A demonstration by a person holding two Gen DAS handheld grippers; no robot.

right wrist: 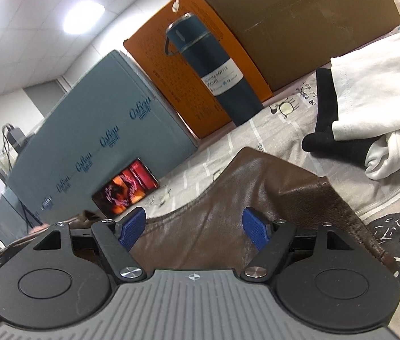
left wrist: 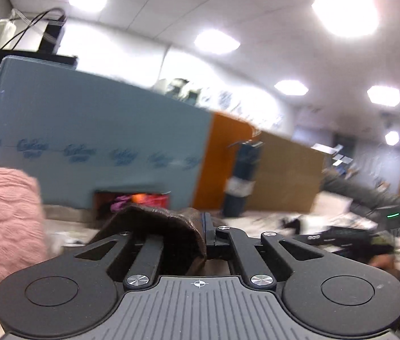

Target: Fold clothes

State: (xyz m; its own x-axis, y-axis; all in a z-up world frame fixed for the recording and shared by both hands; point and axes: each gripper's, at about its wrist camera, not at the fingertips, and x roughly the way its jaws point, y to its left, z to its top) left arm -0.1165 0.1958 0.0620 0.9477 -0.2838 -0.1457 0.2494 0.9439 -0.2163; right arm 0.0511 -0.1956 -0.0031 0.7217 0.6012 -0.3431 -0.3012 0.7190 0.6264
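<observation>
A brown leather garment [right wrist: 251, 187] lies spread on the patterned bed sheet [right wrist: 293, 124]. My right gripper [right wrist: 194, 226] hovers just over it, open, its blue pads [right wrist: 131, 226] wide apart and not pressing the leather. In the left wrist view my left gripper [left wrist: 205, 226] is shut, and a fold of the same brown leather [left wrist: 157, 226] is pinched in its jaws and lifted off the sheet, draping over the left finger.
A pink knit garment [left wrist: 1, 221] is piled at the left. A white and black garment [right wrist: 370, 99] lies at the right. A blue-grey box [right wrist: 100, 119], an orange box [right wrist: 171, 65], a cardboard box [right wrist: 299, 19], a navy bottle [right wrist: 214, 70] and a lit phone [right wrist: 126, 187] stand behind. A person's grey sleeve [left wrist: 370, 195] reaches in.
</observation>
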